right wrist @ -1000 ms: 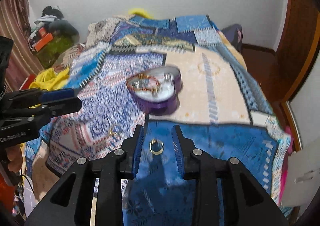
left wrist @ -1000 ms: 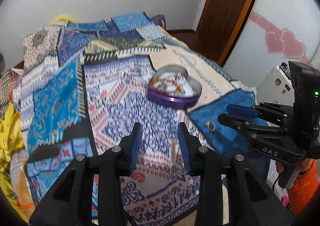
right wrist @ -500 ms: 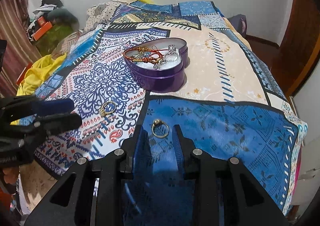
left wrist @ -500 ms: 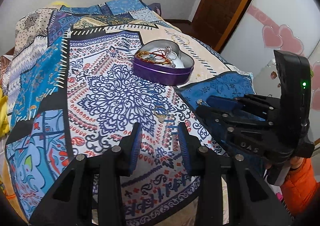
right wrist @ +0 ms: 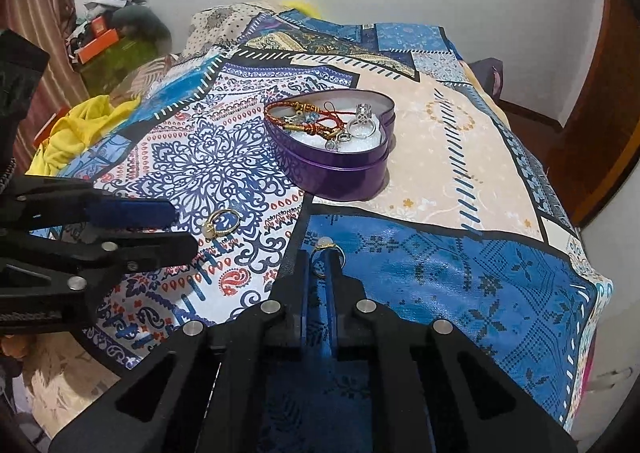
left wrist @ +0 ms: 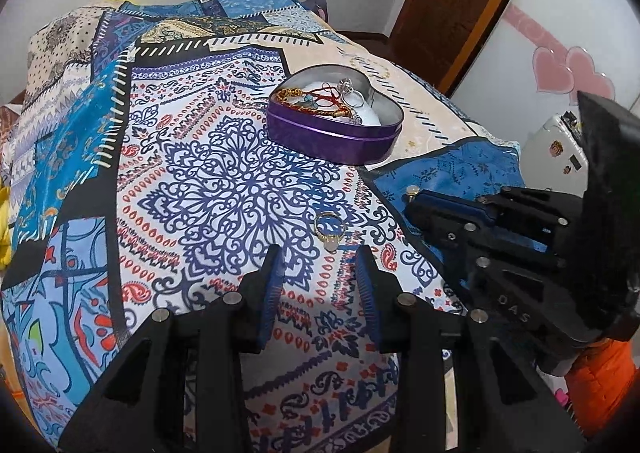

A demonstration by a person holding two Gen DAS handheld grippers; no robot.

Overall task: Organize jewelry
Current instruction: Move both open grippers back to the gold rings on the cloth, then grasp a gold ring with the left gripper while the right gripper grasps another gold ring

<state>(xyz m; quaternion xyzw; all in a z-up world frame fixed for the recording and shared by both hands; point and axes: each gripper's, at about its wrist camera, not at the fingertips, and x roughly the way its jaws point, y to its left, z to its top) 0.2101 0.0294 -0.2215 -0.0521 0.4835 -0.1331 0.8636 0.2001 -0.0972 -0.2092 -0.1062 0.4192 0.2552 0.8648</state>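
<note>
A purple heart-shaped tin [left wrist: 334, 141] [right wrist: 340, 173] sits on the patterned bedspread and holds red cord bracelets and silver rings. My right gripper [right wrist: 319, 257] is shut on a gold ring with a pale stone [right wrist: 327, 243], low on the blue patch. Its tip, with that pale stone [left wrist: 412, 189], shows in the left wrist view. My left gripper [left wrist: 320, 265] is open just short of a second gold ring [left wrist: 330, 228] [right wrist: 222, 223], which lies flat on the white and blue pattern. Nothing is between the left fingers.
The bed's near edge runs just below both grippers. Yellow cloth [right wrist: 76, 133] and a clutter pile [right wrist: 116, 41] lie past the bed's left side. A wooden door [left wrist: 452, 5] and a white panel with pink hearts [left wrist: 568, 69] stand to the right.
Both grippers have sunk toward the bedspread. The right jaws have closed onto the ring that lay between them. The left gripper has come close behind the other ring.
</note>
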